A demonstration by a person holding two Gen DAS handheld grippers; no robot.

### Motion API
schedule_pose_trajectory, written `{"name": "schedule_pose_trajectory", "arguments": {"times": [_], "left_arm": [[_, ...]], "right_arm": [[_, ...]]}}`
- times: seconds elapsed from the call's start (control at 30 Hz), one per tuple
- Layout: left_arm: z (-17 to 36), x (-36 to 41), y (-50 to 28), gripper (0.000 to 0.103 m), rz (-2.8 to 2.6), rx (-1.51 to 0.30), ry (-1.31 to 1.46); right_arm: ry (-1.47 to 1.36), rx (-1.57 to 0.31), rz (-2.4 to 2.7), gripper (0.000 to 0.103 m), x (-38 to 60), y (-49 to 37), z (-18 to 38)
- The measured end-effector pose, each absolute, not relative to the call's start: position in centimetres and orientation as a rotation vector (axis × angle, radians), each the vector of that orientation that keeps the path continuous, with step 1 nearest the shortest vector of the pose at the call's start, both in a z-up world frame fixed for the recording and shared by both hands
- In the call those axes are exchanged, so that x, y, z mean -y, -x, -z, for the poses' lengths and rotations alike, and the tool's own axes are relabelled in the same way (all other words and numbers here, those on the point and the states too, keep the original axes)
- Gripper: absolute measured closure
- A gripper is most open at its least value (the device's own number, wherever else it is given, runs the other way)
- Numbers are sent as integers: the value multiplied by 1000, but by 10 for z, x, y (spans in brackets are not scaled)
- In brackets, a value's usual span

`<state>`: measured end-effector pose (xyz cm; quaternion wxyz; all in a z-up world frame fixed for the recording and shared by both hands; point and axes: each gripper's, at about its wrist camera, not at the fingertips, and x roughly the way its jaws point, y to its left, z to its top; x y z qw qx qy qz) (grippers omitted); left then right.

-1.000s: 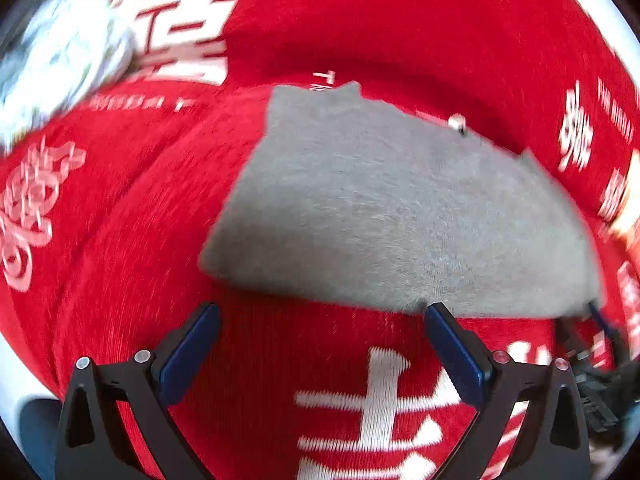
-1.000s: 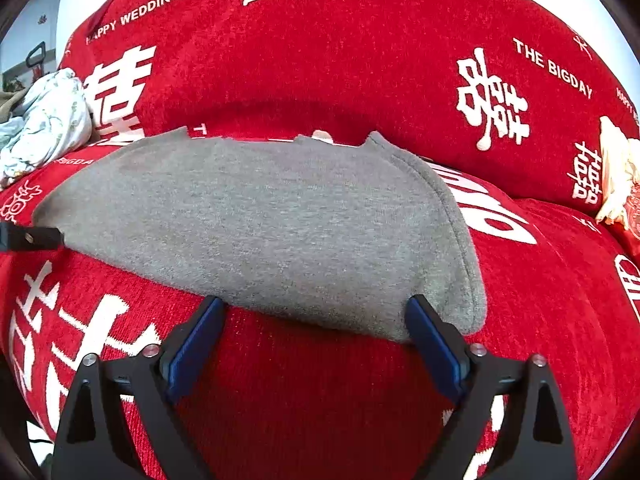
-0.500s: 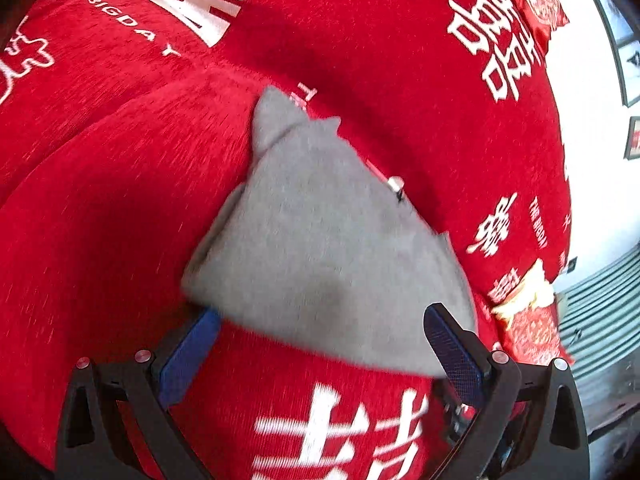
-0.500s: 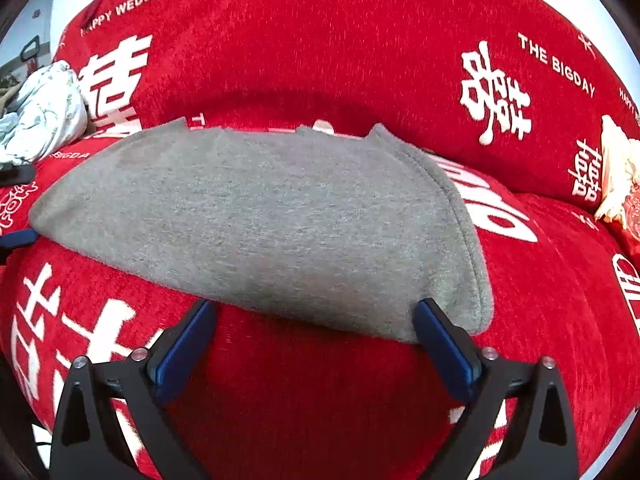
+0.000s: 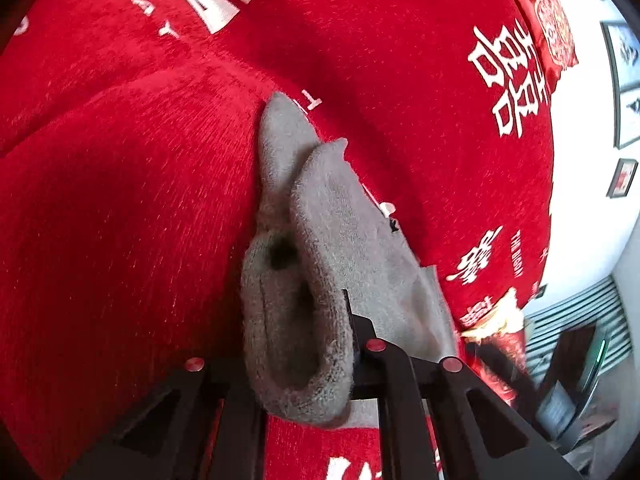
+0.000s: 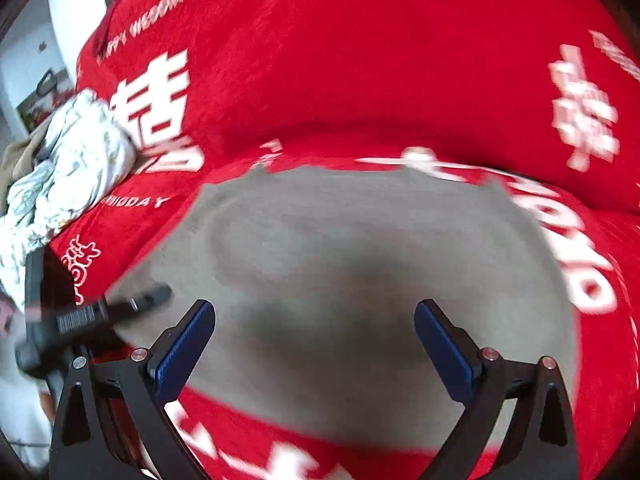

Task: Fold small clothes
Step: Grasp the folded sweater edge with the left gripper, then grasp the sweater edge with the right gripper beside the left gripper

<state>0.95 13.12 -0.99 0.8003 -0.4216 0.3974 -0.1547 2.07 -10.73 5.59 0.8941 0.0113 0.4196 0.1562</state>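
Note:
A grey knitted garment point(image 6: 360, 272) lies flat on a red sofa seat. In the left wrist view its near corner point(image 5: 296, 320) is bunched up and lifted between the jaws of my left gripper point(image 5: 298, 360), which is shut on it; the cloth hides the fingertips. My right gripper point(image 6: 314, 340) is open, its blue pads point(image 6: 186, 348) hovering over the garment's near edge, holding nothing. The left gripper point(image 6: 96, 312) shows blurred at the garment's left corner in the right wrist view.
The sofa point(image 6: 360, 60) has a red cover with white characters and a backrest behind the garment. A crumpled white patterned cloth point(image 6: 72, 168) lies at the left. A red and gold cushion point(image 5: 556, 20) and framed pictures point(image 5: 622, 178) are on the right.
My left gripper has closed on the garment's left corner and raised it. My right gripper has moved forward over the garment's near edge, still open.

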Motion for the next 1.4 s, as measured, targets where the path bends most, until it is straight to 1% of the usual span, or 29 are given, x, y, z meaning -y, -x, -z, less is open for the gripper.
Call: {"name": "schedule_pose_trajectory", "arguments": {"times": [0.13,0.23,0.37,0.47,0.5,0.53,0.57,0.6,0.63,0.67,0.7,0.73,0.77,0.9,1.13,1.2,1.23,1.3,1.4], "left_arm": [[8,-129,-11,89,316,-861,857],[8,-128,-10,89,305,-864,844],[7,-129,-11,89,299,-870,855],[8,-131,-11,89,309,-869,871],[8,-131,-11,89,310,-869,873],[8,-132,-11,89,309,-870,874],[8,-133,-11,89,310,-870,874],[9,-134,-11,89,312,-870,877],[10,-135,-11,89,316,-869,880],[11,-137,-11,89,325,-872,887],[12,-138,-11,89,334,-872,896],[13,-139,-10,89,332,-869,901],[13,-140,-9,89,329,-868,907],[15,-145,-5,89,330,-851,929],[10,-135,-5,89,311,-837,867],[6,-129,-3,90,315,-839,834],[3,-128,-2,95,317,-838,824],[-3,-127,-2,95,310,-839,810],[-20,-117,3,95,265,-841,711]], "right_arm": [[60,-936,-370,3,36,-88,-53],[67,-997,-392,3,-4,-131,-49],[115,-1163,-383,3,-58,-176,-20],[275,-1259,-312,3,-95,-189,13],[338,-1252,-284,3,-103,-188,21],[410,-1198,-284,6,-113,-184,23],[424,-1181,-298,14,-116,-182,23],[418,-1179,-303,20,-117,-181,20],[427,-1169,-284,36,-115,-181,17],[437,-1167,-277,55,-113,-182,15],[439,-1170,-264,68,-105,-184,12],[422,-1175,-265,76,-97,-185,10],[362,-1183,-297,79,-86,-188,5],[208,-1139,-366,80,-57,-183,-12],[20,-1085,-442,81,-23,-180,-32],[-6,-1092,-443,81,-17,-179,-33],[-20,-1094,-448,81,-16,-179,-32],[-55,-1091,-462,81,-12,-180,-32],[-98,-1094,-481,81,-4,-180,-37]]}}
